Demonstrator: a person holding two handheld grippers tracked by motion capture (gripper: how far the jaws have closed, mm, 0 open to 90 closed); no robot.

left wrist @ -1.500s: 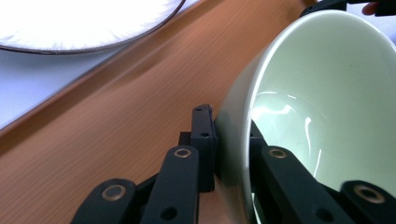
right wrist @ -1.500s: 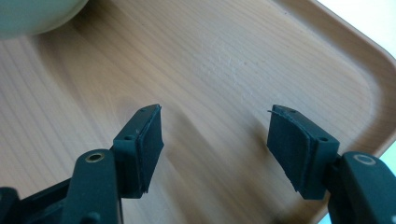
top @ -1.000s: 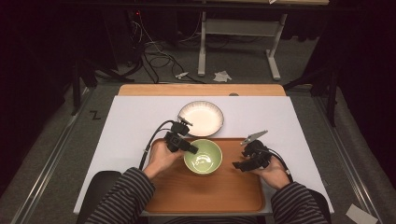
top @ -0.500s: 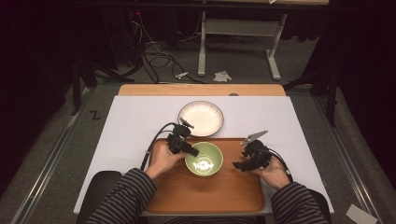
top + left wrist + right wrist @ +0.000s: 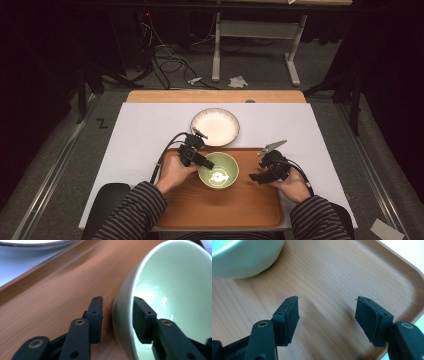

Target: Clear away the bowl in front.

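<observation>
A pale green bowl (image 5: 218,171) stands on the wooden tray (image 5: 220,210), near its far edge. My left gripper (image 5: 209,163) is at the bowl's left rim. In the left gripper view the bowl (image 5: 175,290) has its wall between the jaws of the left gripper (image 5: 118,301), one jaw inside and one outside. A thin gap shows at the outer jaw, so the gripper is open. My right gripper (image 5: 254,176) hovers low over the tray to the right of the bowl. The right gripper (image 5: 327,302) is wide open with nothing in it, and the bowl (image 5: 244,257) lies ahead to its left.
A white ribbed plate (image 5: 215,126) lies on the white table cover (image 5: 300,135) just beyond the tray. The tray's rounded corner (image 5: 412,282) is close to the right gripper. The near half of the tray is bare wood.
Almost nothing: the left gripper has stayed at the bowl's left rim, the bowl has shifted only slightly, and the right gripper has held its place.
</observation>
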